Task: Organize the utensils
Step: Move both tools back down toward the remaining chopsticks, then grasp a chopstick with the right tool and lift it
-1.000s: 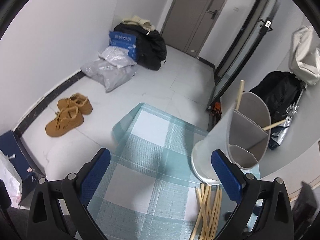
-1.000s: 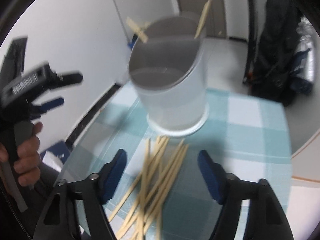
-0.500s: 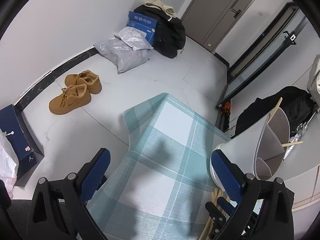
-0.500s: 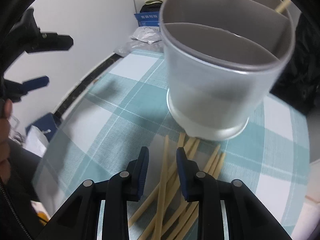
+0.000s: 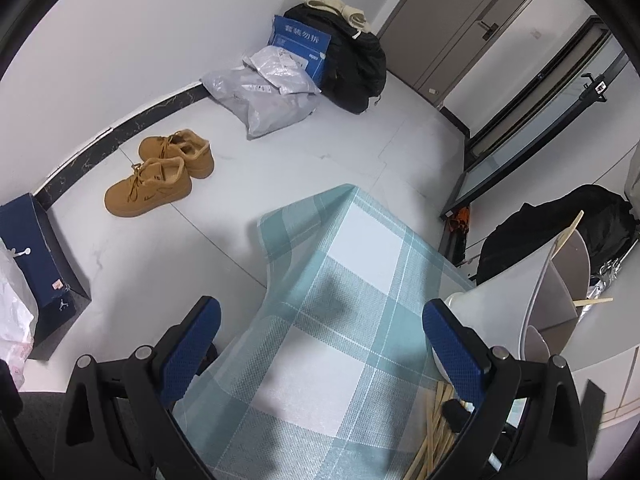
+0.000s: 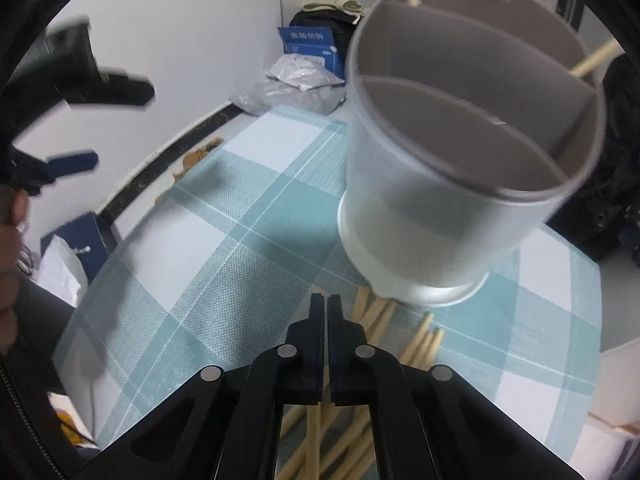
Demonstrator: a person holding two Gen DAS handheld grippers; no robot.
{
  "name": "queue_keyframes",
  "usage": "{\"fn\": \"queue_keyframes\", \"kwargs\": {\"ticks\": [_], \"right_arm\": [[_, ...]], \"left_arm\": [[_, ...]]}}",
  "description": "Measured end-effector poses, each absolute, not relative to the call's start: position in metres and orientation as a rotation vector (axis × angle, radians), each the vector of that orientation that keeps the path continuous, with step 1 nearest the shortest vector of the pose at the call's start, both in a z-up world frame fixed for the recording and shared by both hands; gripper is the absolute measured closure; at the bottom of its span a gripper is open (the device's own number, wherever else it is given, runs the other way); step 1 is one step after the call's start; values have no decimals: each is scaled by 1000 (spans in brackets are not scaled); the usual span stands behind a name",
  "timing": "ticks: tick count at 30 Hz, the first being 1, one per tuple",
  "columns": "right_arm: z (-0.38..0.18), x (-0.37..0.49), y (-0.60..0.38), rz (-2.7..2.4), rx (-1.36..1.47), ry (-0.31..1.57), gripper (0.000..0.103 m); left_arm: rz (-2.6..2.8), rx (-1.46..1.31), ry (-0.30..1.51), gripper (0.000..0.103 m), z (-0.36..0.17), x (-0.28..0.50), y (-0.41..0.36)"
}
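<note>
Checked tablecloth (image 6: 224, 240) bears chopsticks (image 6: 420, 340) beneath right hand-held gripper (image 6: 325, 308)

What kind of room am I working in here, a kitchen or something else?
It looks like a lived-in home room or entryway, not a kitchen. Tan shoes sit on the tiled floor, bags and parcels are piled against the wall by a door, and the work surface is a small table with a checked cloth.

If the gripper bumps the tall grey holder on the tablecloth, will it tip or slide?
The holder probably tips easily: it is tall, wider at the rim than the base. It looks like light plastic, holding only two chopsticks, so it may slide on the tablecloth.
</note>
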State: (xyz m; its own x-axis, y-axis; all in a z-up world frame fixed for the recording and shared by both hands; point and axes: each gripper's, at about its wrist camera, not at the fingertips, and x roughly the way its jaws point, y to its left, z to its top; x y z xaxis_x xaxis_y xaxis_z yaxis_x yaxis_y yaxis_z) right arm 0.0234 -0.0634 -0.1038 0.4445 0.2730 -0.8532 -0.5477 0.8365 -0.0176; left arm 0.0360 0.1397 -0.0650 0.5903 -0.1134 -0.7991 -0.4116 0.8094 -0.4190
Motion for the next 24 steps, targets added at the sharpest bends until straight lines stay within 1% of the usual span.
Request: {"fn": "queue_keyframes", "kwargs": {"ticks": [6, 9, 11, 13, 15, 16, 17, 24], "right_arm": [[-71, 14, -112, 508, -137, 949, 103], [-60, 16, -122, 501, -103, 933, 103], [-54, 13, -131, 528, -82, 915, 99], [-55, 14, -129, 568, -80, 941, 99], [-66, 15, -106, 616, -95, 971, 93], [-74, 15, -93, 633, -116, 985, 80], [-79, 15, -84, 646, -142, 997, 74], [-110, 32, -51, 642, -283, 1060, 74]], "left_arm": [[181, -573, 938, 4, -63, 34, 125], [175, -541, 949, 4, -64, 33, 117], [177, -533, 951, 4, -63, 32, 115], [184, -540, 941, 4, -61, 28, 114], [187, -550, 933, 4, -59, 27, 116], [192, -557, 928, 4, -58, 26, 118], [198, -564, 922, 4, -57, 25, 119], [223, -602, 911, 4, -58, 25, 126]]}}
